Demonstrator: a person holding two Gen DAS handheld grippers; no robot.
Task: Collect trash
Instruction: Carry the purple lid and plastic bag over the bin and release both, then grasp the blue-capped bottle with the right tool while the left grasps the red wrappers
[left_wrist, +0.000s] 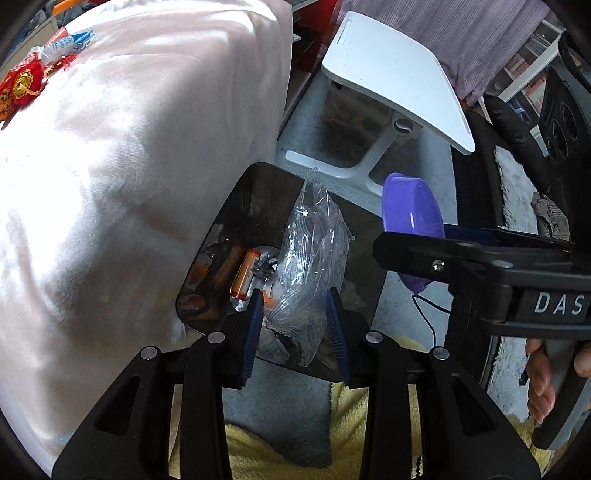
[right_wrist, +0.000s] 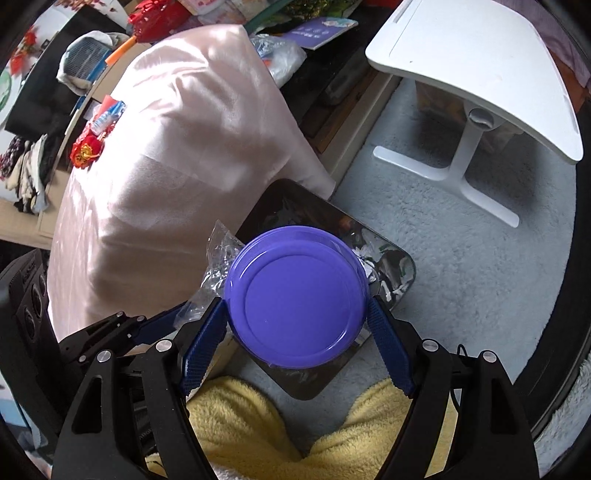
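Note:
My left gripper (left_wrist: 295, 314) holds a crumpled clear plastic bag (left_wrist: 314, 254) between its blue pads, over a black trash bin (left_wrist: 236, 206) lined with a dark bag. Inside the bin lie an orange tube (left_wrist: 244, 275) and other scraps. My right gripper (right_wrist: 297, 325) is shut on a purple plastic bowl (right_wrist: 297, 295), held bottom-up over the same bin (right_wrist: 391, 273). The bowl (left_wrist: 412, 214) and the right gripper also show in the left wrist view, just right of the bag. The clear bag (right_wrist: 218, 258) shows left of the bowl.
A large pink satin pillow (left_wrist: 129, 166) presses against the bin's left side. A small white lap table (left_wrist: 399, 81) stands on the grey rug (right_wrist: 461, 258) beyond. A yellow fleece blanket (right_wrist: 240, 417) lies below. A black chair rim (left_wrist: 476, 221) curves on the right.

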